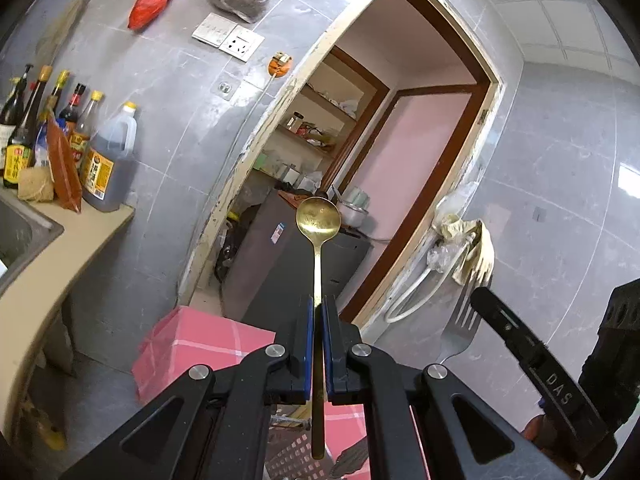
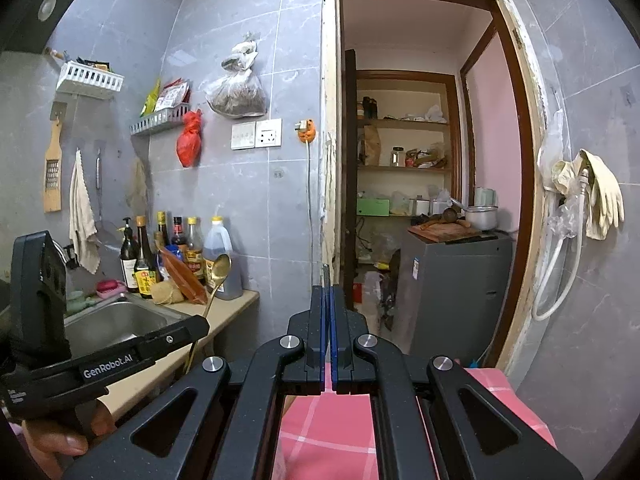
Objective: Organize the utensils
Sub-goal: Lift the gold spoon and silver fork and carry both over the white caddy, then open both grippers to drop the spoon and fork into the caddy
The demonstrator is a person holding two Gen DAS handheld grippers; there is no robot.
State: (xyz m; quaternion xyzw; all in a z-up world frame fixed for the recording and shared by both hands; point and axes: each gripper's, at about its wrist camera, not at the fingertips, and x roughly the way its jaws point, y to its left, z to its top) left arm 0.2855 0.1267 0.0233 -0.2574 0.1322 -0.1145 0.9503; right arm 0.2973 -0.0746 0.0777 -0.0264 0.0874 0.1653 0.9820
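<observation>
Starting at the left, the tabletop (image 2: 224, 312) carries a sink (image 2: 116, 320) and a row of bottles (image 2: 180, 252) against the tiled wall, with no holder or tray for cutlery to be seen on it. Next comes the left gripper (image 1: 317, 316), raised in open air, its fingers (image 1: 307, 336) clenched on the thin handle of a gold spoon (image 1: 318, 216); the bowl stands up and forward of the tips, and the handle's tail hangs down behind them. From the right wrist view the same spoon shows beside the bottles, well above the tabletop. Further right is the right gripper (image 2: 328, 300), its fingers (image 2: 318, 320) closed on a fork (image 1: 460, 320): that camera sees only a thin sliver of metal edge poking out between the tips, while the left wrist view shows the tines and neck plainly, raised near the doorway (image 2: 432, 160). Below both grippers lies a pink checked cloth (image 2: 328, 420), and at the bottom of the left wrist view something dark and perforated shows, too cut off to name. As a judgement, the task is in its middle: two utensils are picked up and carried, neither is set down anywhere, and where they belong is not shown, so both placements are left to do
</observation>
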